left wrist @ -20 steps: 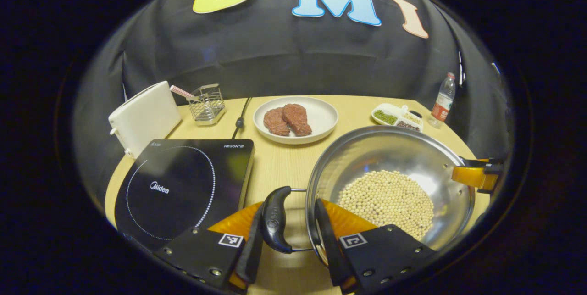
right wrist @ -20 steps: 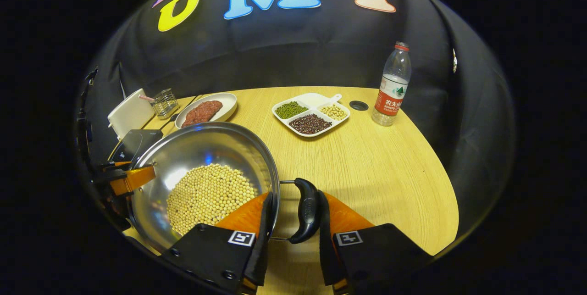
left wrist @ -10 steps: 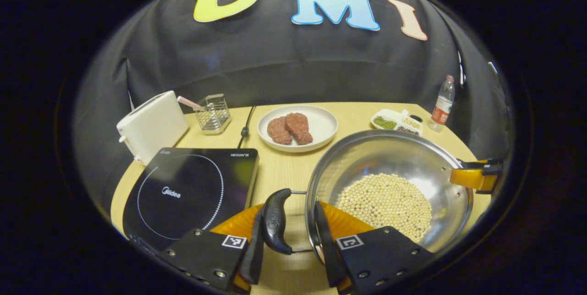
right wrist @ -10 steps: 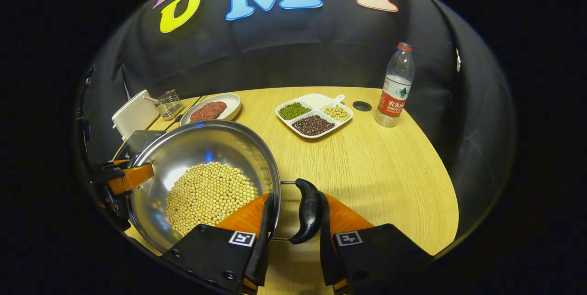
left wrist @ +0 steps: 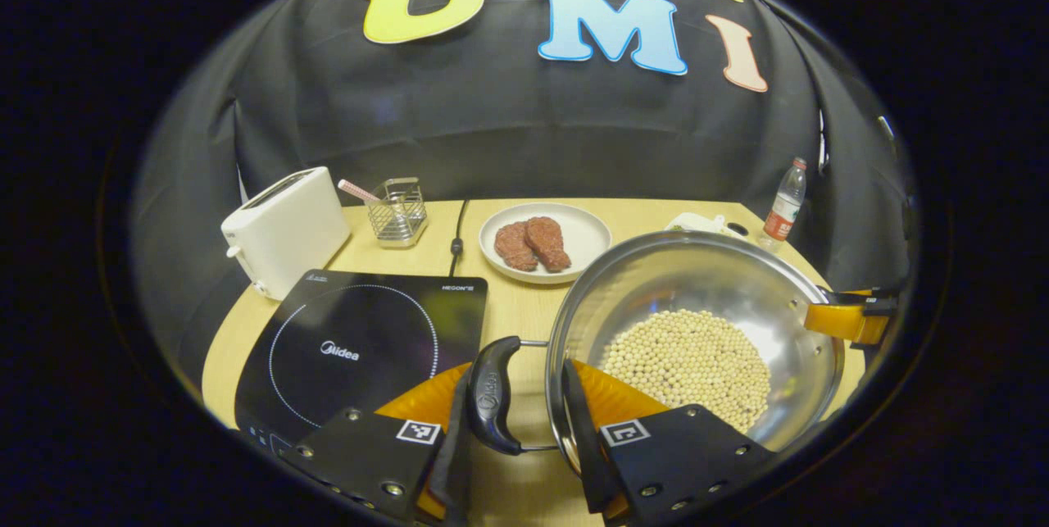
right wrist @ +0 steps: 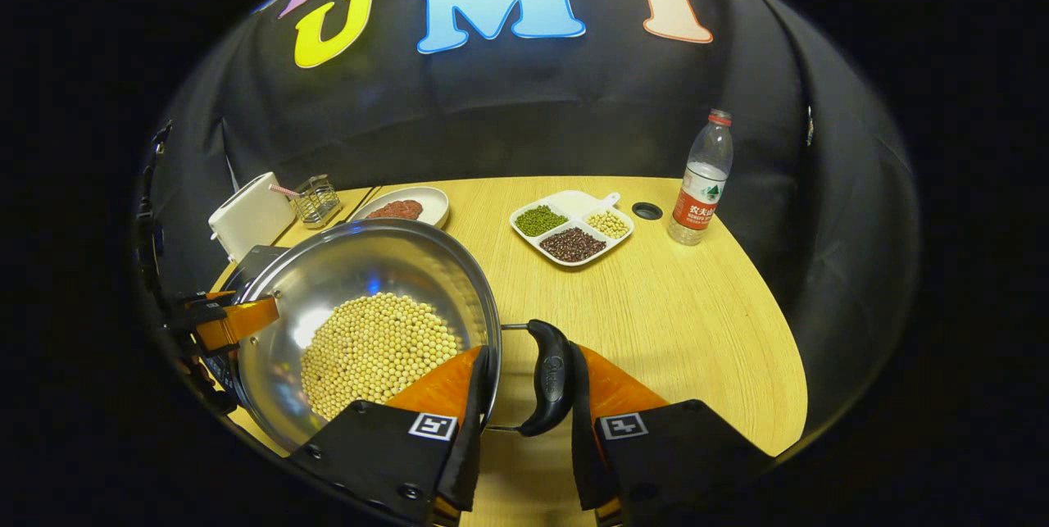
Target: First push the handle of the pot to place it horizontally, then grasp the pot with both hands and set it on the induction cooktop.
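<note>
Pot (left wrist: 697,330) has risen off the table (right wrist: 656,306) since a second ago, our left gripper (left wrist: 516,420) and right gripper (right wrist: 524,420) clamping its handles, cooktop (left wrist: 361,347) next.

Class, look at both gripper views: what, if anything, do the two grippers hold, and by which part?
The pot, filled with beans: the left gripper clamps one black side handle, the right gripper the opposite handle.
</note>
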`<control>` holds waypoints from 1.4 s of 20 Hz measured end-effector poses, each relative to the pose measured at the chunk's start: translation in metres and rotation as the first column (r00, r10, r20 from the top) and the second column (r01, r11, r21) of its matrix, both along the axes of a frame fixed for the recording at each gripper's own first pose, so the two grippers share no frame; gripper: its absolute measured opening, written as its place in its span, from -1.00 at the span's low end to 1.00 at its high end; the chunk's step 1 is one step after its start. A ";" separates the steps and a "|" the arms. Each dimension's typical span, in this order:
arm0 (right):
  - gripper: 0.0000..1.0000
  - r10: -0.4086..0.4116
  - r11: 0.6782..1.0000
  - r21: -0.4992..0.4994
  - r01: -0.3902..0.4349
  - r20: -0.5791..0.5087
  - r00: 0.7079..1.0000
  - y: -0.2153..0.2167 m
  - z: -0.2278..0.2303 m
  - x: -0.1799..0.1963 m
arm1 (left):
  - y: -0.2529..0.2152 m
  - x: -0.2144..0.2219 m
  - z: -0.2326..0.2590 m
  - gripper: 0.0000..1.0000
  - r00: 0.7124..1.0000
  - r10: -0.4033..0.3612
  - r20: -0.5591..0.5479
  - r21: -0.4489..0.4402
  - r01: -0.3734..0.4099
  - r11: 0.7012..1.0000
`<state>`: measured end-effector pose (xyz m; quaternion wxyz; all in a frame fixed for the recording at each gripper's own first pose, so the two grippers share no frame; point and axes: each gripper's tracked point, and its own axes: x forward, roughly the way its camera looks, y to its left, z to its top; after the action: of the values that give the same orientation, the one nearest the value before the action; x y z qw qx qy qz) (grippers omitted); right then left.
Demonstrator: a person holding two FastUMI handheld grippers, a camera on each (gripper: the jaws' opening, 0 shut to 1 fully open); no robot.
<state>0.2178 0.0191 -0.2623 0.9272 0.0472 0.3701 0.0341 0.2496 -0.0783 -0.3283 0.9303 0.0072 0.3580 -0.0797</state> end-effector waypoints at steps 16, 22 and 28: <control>-0.02 -0.038 0.999 0.007 0.038 0.047 0.998 0.076 0.037 -0.015 | 0.085 0.002 0.024 0.17 0.999 -0.013 0.050 -0.032 0.015 0.999; -0.02 -0.034 0.999 0.015 0.033 0.048 0.998 0.110 0.040 -0.009 | 0.124 0.009 0.023 0.12 0.999 -0.002 0.050 -0.037 0.003 0.999; -0.10 -0.025 1.000 0.017 0.024 0.047 0.999 0.144 0.041 0.004 | 0.162 0.023 0.020 0.11 0.999 0.003 0.047 -0.034 -0.002 0.999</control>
<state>0.2214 0.1635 -0.2208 0.9356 0.0583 0.3471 0.0268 0.2729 0.0837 -0.3079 0.9386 -0.0074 0.3344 -0.0845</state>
